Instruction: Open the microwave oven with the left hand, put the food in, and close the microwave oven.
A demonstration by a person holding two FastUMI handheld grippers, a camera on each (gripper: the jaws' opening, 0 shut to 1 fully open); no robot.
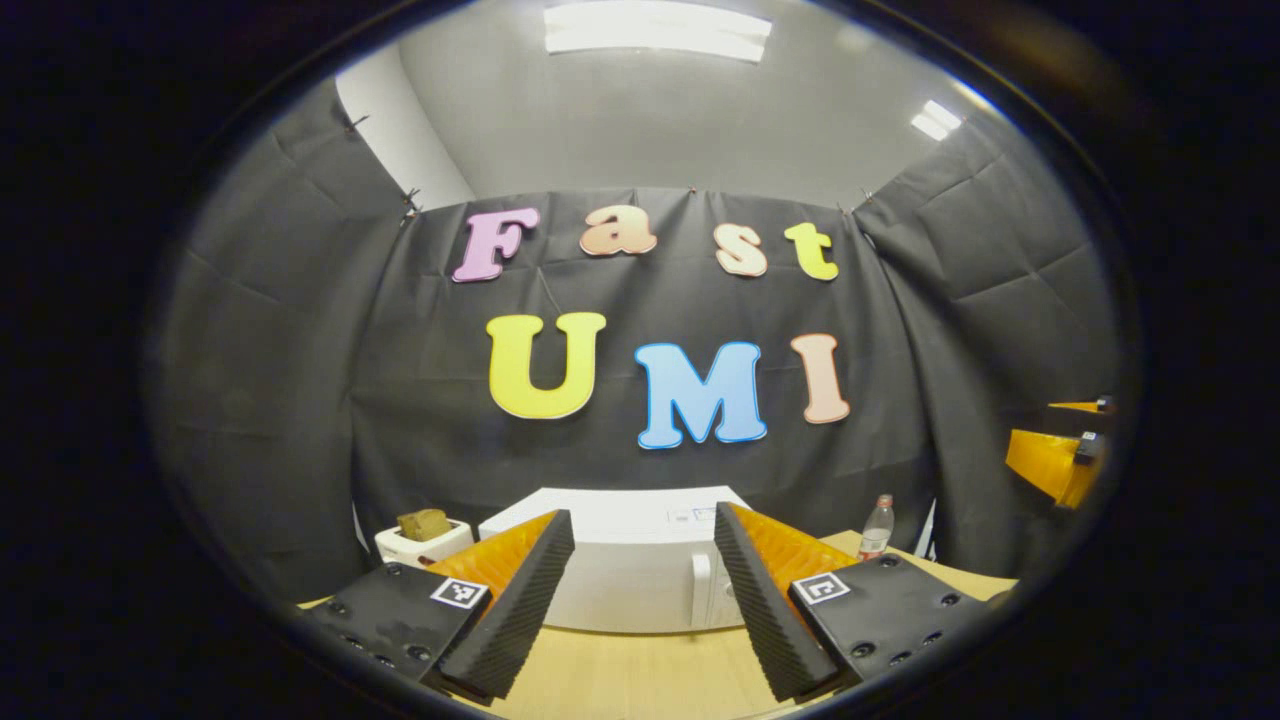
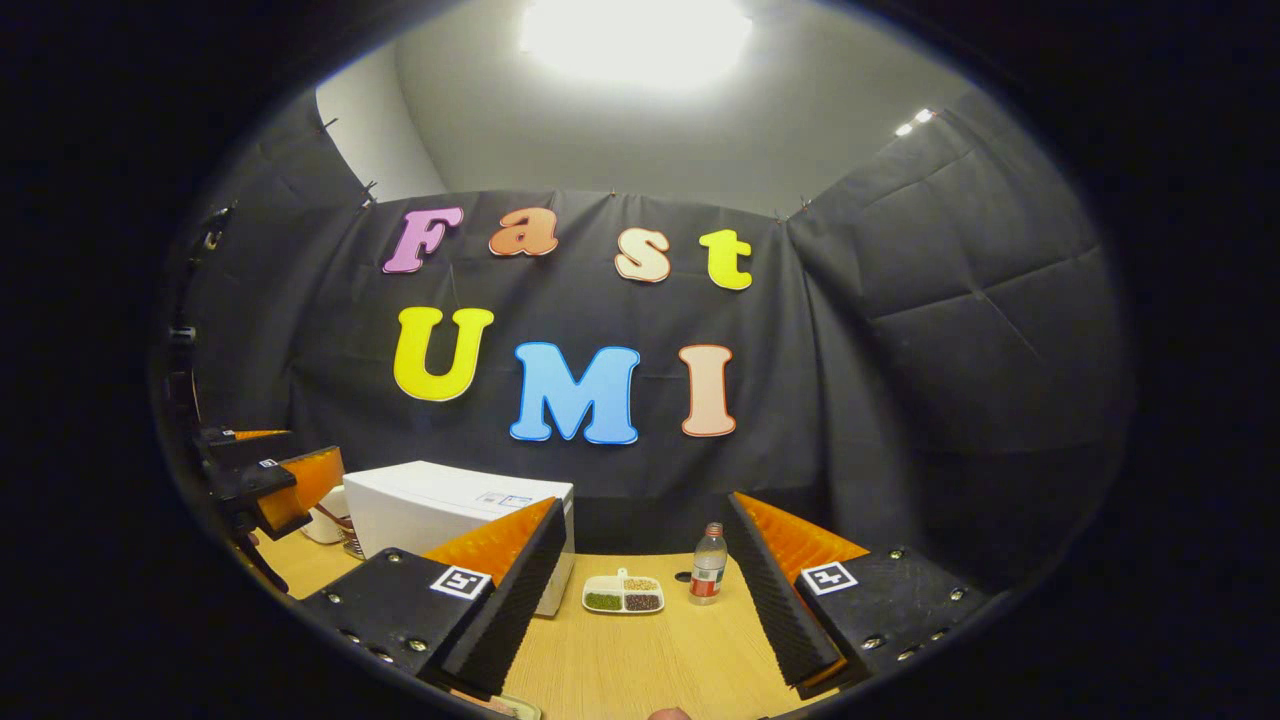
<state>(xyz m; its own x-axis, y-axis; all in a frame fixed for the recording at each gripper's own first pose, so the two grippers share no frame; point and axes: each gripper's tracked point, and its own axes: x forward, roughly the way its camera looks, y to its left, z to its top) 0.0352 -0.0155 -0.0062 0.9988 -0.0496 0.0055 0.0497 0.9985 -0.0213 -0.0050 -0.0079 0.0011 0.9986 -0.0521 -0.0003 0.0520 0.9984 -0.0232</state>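
Observation:
A white microwave oven (image 1: pixel 620 575) stands on the wooden table with its door shut, the handle (image 1: pixel 700 592) on its right side. My left gripper (image 1: pixel 643 530) hovers open just in front of it, nothing between its fingers. In the right gripper view the microwave (image 2: pixel 440 505) sits to the left. A small white divided dish of food (image 2: pixel 623 594) lies on the table right of it. My right gripper (image 2: pixel 648 530) is open and empty, held back from the dish. The left gripper (image 2: pixel 295 478) shows at the far left there.
A white toaster (image 1: pixel 423 542) with a slice of bread stands left of the microwave. A clear bottle with a red cap (image 2: pixel 708 566) stands beside the dish. The right gripper (image 1: pixel 1062 458) hangs at the far right. Bare wooden table (image 2: pixel 640 660) lies in front.

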